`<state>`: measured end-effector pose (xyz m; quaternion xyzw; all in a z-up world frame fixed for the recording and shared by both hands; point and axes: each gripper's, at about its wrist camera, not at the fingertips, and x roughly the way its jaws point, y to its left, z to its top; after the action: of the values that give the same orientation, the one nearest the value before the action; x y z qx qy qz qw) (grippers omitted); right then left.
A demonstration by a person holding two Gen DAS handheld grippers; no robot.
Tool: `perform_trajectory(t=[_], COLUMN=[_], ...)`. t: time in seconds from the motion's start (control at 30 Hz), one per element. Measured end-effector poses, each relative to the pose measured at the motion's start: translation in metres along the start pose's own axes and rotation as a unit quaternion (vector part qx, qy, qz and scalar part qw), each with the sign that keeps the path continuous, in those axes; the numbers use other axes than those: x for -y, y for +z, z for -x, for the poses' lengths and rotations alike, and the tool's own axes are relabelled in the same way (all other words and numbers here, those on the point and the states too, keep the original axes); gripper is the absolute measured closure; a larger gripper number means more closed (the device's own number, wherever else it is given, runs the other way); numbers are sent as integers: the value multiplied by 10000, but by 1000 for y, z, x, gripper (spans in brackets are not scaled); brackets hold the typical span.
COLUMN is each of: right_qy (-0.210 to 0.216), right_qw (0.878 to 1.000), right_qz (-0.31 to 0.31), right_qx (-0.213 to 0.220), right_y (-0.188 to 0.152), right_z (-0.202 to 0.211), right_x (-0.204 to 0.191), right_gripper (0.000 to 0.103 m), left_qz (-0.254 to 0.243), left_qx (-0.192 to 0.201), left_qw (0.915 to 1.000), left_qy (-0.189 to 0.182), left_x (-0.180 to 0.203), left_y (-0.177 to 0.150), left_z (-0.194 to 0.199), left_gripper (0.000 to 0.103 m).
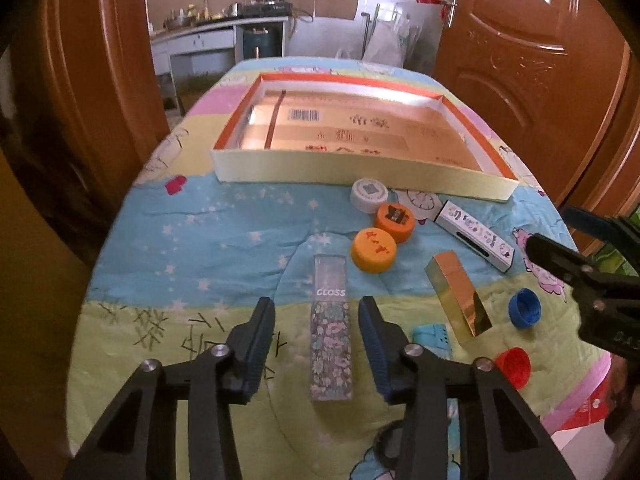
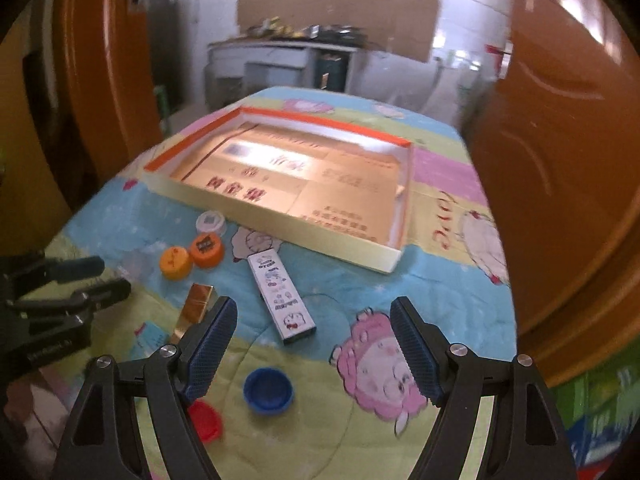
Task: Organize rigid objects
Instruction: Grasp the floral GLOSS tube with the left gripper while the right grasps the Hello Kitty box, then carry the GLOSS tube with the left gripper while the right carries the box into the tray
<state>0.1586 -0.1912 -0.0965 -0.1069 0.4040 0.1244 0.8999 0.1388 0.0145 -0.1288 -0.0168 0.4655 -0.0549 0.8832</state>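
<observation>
A shallow cardboard tray (image 1: 360, 174) (image 2: 280, 220) with an orange rim lies at the far side of the table. In the left wrist view my left gripper (image 1: 317, 308) is open, its fingers on either side of a floral "GLOSS" box (image 1: 330, 328) without touching it. Near it lie two orange caps (image 1: 374, 255) (image 1: 395, 222), a white cap (image 1: 369, 195), a gold box (image 1: 458, 298), a white cartoon box (image 1: 476, 236) (image 2: 282, 296), a blue cap (image 1: 524, 307) (image 2: 268, 390) and a red cap (image 1: 513, 366) (image 2: 205, 420). My right gripper (image 2: 312, 316) is open and empty above the blue cap.
The table is covered by a cartoon-print cloth (image 1: 224, 240) (image 2: 440, 288). A small light-blue item (image 1: 434, 338) lies beside the gold box. Brown wooden doors (image 1: 520, 60) stand on both sides. A kitchen counter (image 1: 220, 32) is behind.
</observation>
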Motion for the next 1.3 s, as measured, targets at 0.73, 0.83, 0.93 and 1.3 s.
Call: perform_trajectory(t=[0.73,0.83,0.93,1.3], right_qy=[1034,1016,1017,1066], right_qw=[9881,9886,9891,9923], right_qz=[834,782,718,474], right_qx=[-778,-794,-790,-416], right_y=[17,16,14,13], right_z=[-68,-66,-62,-20], right_x=[-20,-21,-22,-20], right_gripper=[76,76,76,76], left_qz=[-331,-277,-209,-283], left_qx=[-101,-95,-63,225], left_qw=[9992,9991,9989,9983], left_qy=[-223,-311,-418,-460], left_x=[3,0,-2,-2], left_y=[9,8,8,14], left_z=[-16,-14,-11,11], left_gripper=[82,82,82,83])
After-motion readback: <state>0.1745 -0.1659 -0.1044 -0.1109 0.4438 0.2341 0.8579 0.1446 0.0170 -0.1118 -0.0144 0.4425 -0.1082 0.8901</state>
